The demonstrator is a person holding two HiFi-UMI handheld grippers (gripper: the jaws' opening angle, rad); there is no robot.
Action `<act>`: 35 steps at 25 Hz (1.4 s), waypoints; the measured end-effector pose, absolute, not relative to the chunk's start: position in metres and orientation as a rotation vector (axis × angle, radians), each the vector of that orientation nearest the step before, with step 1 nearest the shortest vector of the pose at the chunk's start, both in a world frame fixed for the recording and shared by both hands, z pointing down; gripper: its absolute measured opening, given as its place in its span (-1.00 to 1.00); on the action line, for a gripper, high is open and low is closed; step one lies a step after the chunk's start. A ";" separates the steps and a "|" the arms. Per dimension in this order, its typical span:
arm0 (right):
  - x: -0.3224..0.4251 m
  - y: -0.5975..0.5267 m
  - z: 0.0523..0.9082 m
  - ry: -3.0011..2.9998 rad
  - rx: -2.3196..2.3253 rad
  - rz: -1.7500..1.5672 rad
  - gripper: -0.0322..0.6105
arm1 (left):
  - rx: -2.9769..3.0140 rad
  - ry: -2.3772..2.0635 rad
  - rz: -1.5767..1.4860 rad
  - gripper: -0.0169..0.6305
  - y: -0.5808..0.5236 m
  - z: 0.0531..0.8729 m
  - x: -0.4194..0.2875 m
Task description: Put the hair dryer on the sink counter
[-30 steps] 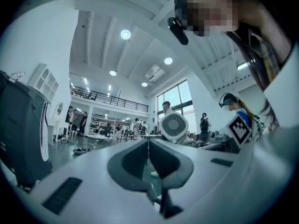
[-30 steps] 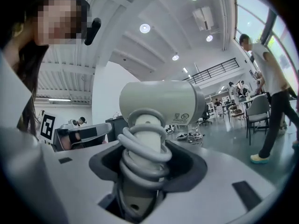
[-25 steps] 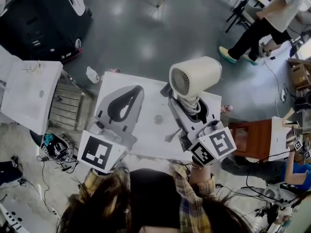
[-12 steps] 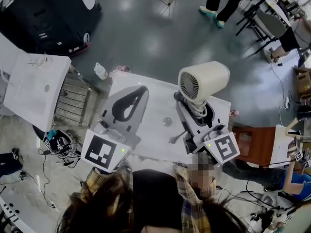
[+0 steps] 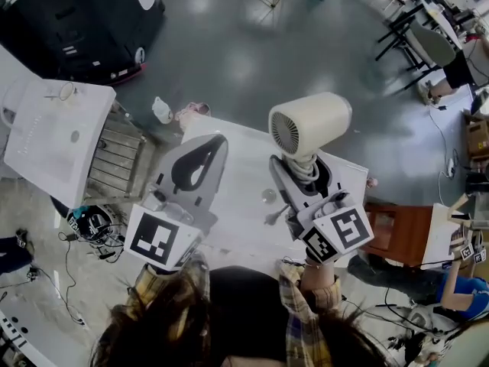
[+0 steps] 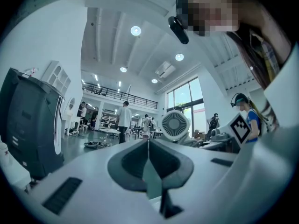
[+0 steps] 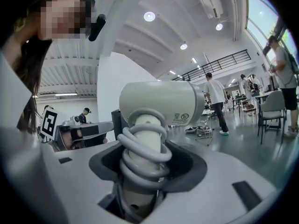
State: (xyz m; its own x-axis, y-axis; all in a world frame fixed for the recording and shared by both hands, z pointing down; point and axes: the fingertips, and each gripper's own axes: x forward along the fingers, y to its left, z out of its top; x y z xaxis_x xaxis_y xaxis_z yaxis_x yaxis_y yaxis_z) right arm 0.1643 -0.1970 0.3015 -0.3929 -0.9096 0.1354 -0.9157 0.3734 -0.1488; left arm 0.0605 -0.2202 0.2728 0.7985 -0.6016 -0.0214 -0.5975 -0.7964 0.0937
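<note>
In the head view my right gripper [image 5: 299,168] is shut on the handle of the cream hair dryer [image 5: 309,123], which stands upright with its round grille toward me. The right gripper view shows its grey cord coiled round the handle [image 7: 144,146] between the jaws of the right gripper [image 7: 145,160]. Below both grippers lies the white sink counter [image 5: 237,167], with a drain [image 5: 267,196] and a faucet [image 5: 275,215]. My left gripper [image 5: 216,141] hovers over the counter's left part, shut and empty. In the left gripper view the jaws of the left gripper [image 6: 148,146] meet in a line, and the hair dryer [image 6: 174,125] shows beyond them.
A second white basin unit [image 5: 53,140] and a metal rack [image 5: 114,163] stand to the left, with a black machine [image 5: 69,21] behind them. Cables [image 5: 92,228] lie on the floor at lower left. A brown table [image 5: 401,216] and a seated person [image 5: 458,281] are at the right.
The hair dryer stays in the right gripper and sits slightly further left in the view. The walking person at the top right has left the picture. The left gripper has barely moved.
</note>
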 end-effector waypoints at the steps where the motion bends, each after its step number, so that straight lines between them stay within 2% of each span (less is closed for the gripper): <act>1: 0.161 -0.200 0.304 -2.578 1.697 0.315 -0.13 | 2.893 -0.978 -0.075 -0.88 -0.223 0.275 0.057; 16: 0.101 -0.242 0.367 -2.544 1.350 0.365 -0.13 | 2.786 -1.047 -0.001 -0.88 -0.242 0.317 0.023; 35: 0.079 -0.278 0.474 -2.356 1.036 0.378 -0.13 | 2.677 -1.107 0.064 -0.88 -0.254 0.355 0.017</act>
State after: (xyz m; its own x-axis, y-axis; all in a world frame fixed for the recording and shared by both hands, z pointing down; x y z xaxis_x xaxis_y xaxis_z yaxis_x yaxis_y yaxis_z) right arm 0.0794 -0.2781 0.4741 -0.5630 -0.5954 0.5732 -0.7448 0.6660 -0.0399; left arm 0.0172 -0.2544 0.3554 0.7113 -0.6903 0.1325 -0.7009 -0.6826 0.2066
